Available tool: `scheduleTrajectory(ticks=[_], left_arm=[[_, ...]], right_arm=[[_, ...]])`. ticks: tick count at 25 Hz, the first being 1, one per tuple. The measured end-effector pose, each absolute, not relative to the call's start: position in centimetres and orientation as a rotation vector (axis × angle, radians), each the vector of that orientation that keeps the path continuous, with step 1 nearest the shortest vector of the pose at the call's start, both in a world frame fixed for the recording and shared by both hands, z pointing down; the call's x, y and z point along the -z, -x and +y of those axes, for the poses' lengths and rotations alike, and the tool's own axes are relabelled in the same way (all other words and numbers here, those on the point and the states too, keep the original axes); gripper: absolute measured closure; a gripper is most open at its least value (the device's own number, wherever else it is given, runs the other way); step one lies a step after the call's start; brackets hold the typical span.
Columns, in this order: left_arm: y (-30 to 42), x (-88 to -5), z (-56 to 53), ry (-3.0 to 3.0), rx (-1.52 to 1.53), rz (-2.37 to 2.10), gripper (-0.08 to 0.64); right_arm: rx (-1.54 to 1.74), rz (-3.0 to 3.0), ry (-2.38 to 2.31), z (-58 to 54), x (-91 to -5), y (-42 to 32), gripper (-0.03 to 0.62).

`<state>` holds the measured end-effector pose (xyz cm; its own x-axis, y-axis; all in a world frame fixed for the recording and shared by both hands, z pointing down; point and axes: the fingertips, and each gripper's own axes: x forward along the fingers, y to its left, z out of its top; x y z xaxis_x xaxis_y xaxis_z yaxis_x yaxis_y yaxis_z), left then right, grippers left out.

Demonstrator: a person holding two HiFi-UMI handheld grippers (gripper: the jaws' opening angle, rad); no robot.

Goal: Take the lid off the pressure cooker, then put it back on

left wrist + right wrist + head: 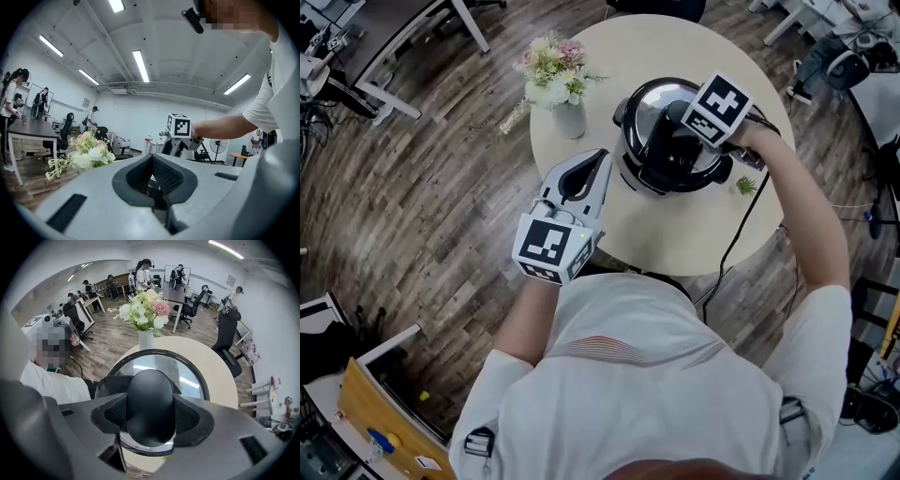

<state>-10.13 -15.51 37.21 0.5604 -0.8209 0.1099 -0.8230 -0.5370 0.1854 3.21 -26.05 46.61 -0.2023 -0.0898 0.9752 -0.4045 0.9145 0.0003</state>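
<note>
Round table [694, 234], right tongs [150, 414] clamping black knob [150, 390], shiny lid [190, 376], left tongs [605, 156] together

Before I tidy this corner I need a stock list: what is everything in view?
table: one, beige, round, on the wood floor
pressure cooker: one, black and silver, on the table's far side
lid: one, silver, on the cooker
lid handle: one, black, on top of the lid
vase of flowers: one, white vase with pink and white blooms, on the table left of the cooker
green sprig: one, on the table right of the cooker
cable: one, black, running off the table's near edge
left gripper: grey, jaws together, empty, over the table's near left
right gripper: grey, pointing down, jaws closed on the lid handle
</note>
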Motion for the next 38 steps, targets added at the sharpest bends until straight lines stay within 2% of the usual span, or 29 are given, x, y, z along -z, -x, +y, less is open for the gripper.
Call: scheduleTrajectory(ticks=[14,22,38], left_arm=[[10.7,-37.4,-15.3,-2.576,-0.011,-1.370,0.555],[10.5,-37.5,-15.5,-2.578,0.009,-1.353,0.555],[8.9,-37.1,-16.4,-2.643,0.062,-1.232,0.555]], right_arm=[[-0.251,-1.739,-0.339,-25.8,-48.1,-2.6,0.313],[-0.480,-1.722,-0.487,-27.6,-46.3,-2.6,0.313],[-0.727,-1.527,-0.726,-26.8,-50.1,-5.3,0.313]])
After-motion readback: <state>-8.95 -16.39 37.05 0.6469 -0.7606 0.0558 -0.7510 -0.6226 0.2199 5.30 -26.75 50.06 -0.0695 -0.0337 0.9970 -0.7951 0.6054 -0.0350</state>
